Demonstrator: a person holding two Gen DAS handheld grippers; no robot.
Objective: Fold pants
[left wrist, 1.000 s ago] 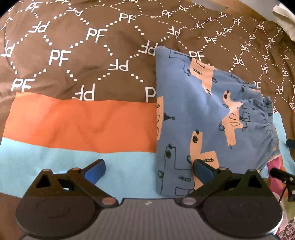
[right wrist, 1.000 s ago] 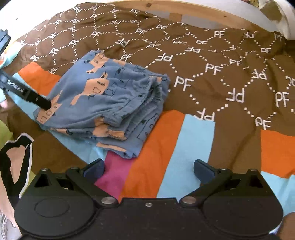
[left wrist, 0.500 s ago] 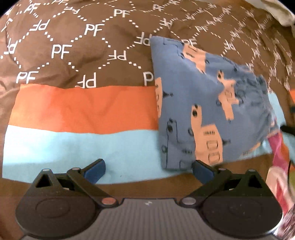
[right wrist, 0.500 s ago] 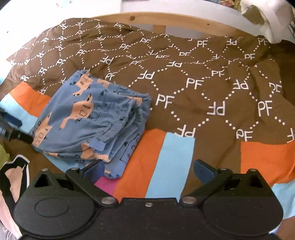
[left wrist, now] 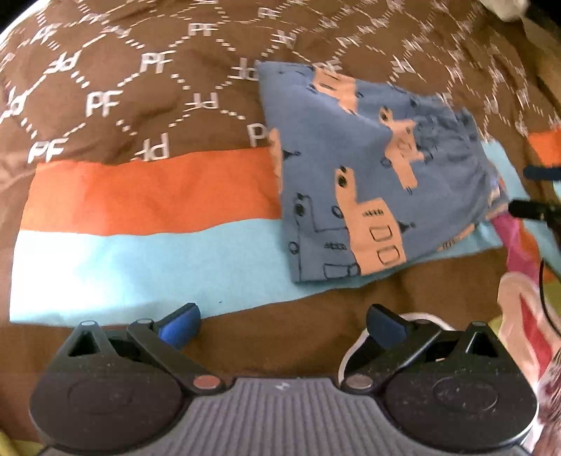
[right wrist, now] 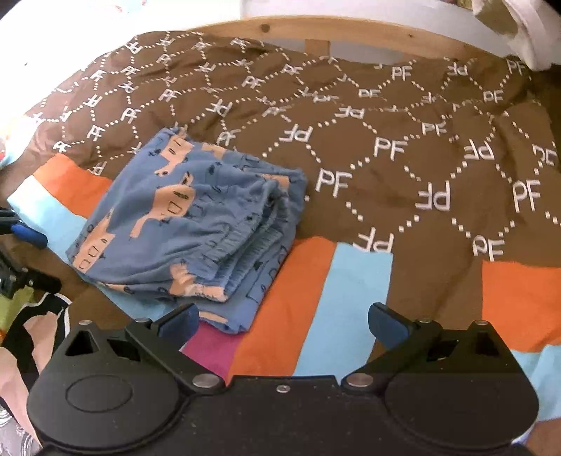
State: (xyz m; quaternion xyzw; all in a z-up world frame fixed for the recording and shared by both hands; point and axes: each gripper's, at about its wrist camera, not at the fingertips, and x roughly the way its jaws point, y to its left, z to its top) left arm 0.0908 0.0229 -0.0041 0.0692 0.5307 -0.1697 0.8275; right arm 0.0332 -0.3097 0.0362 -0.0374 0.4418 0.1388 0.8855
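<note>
folded pants on bedspread, left of centre in right wrist view; left gripper and right gripper near them, apart; headboard behind

A brown bedspread printed with white "PF" lettering and dotted diamonds, plus orange and light-blue stripes, covers the bed. A wooden bed frame borders its far edge against a white wall. Lighting is bright.
</note>
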